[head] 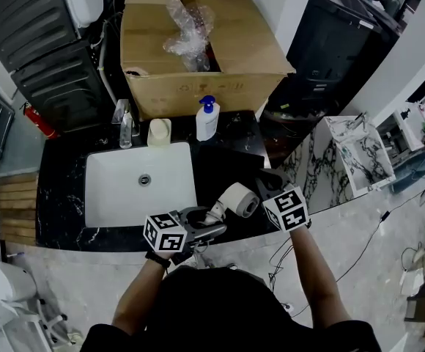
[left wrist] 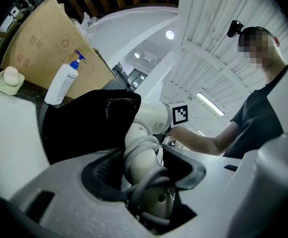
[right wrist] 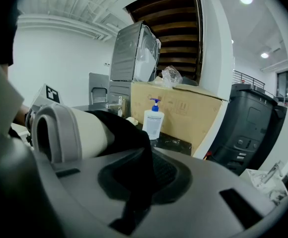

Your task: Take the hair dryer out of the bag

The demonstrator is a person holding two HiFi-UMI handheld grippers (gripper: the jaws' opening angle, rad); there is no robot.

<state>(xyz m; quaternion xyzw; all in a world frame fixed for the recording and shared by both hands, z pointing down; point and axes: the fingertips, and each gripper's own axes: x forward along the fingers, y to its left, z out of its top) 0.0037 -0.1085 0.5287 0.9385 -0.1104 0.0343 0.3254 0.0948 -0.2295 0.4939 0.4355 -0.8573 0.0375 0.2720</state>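
Observation:
A cream-white hair dryer (head: 237, 199) hangs over the black counter's front edge, its barrel partly out of a black bag (head: 265, 180). My left gripper (head: 202, 227) is shut on the dryer's handle (left wrist: 145, 168), which has its grey cord wound round it. In the left gripper view the black bag (left wrist: 87, 124) still covers the far end of the barrel. My right gripper (head: 270, 188) is shut on a fold of the bag (right wrist: 133, 177); the dryer's barrel (right wrist: 69, 131) lies just to its left. The two grippers are close together.
A white sink (head: 101, 195) is set in the black counter (head: 227, 141) to the left. Behind it stand a pump bottle (head: 207, 118), a small clear bottle (head: 126, 130), a cream soap dish (head: 159, 132) and a big cardboard box (head: 198, 57). Cables lie on the floor at the right.

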